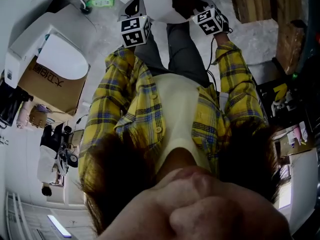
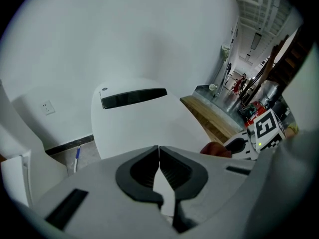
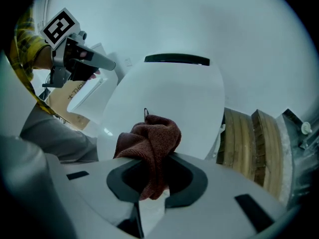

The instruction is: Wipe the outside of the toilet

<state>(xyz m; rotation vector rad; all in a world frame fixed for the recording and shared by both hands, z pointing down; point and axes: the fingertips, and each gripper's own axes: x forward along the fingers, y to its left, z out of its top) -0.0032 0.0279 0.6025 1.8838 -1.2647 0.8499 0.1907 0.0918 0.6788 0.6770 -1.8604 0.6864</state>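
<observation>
Gleaming white, the toilet (image 3: 172, 98) stands against the pale wall directly ahead of both tongs — a smooth, rounded closed lid with a dark glossy strip across its back. The right tongs (image 3: 152, 171) pinch a bunched reddish-brown cloth (image 3: 149, 141), nubbly like terry, its folds rising in front of the lid. The left tongs (image 2: 159, 158) are pressed together, gripping nothing.
</observation>
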